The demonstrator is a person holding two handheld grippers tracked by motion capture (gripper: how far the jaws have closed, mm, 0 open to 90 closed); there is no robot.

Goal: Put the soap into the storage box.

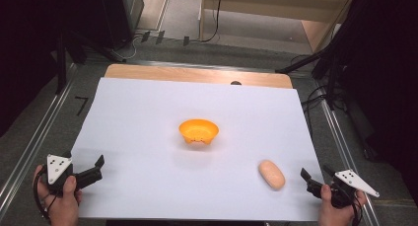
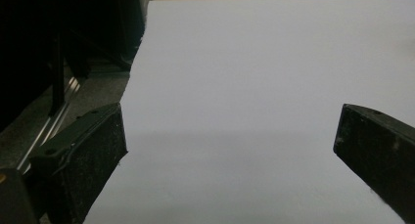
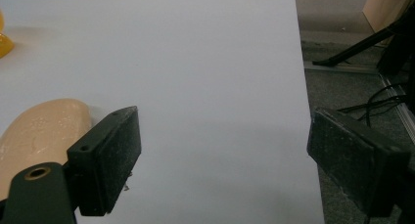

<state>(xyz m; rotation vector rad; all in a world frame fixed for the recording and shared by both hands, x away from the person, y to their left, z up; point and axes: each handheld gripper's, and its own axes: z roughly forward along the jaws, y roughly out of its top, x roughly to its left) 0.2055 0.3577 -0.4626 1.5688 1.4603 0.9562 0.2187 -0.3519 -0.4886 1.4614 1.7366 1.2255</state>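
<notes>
An orange bowl stands near the middle of the white sheet. A pale tan bread roll lies toward the front right of the sheet. My right gripper is held at the sheet's right front edge, just right of the roll, open with nothing between its jaws. In the right gripper view the roll lies left of the left jaw and the bowl's edge shows at far left. My left gripper is at the sheet's left front edge, open and empty.
The white sheet covers a wooden table. Metal rails run along both sides. Dark stands and cables sit on the floor to the right and behind.
</notes>
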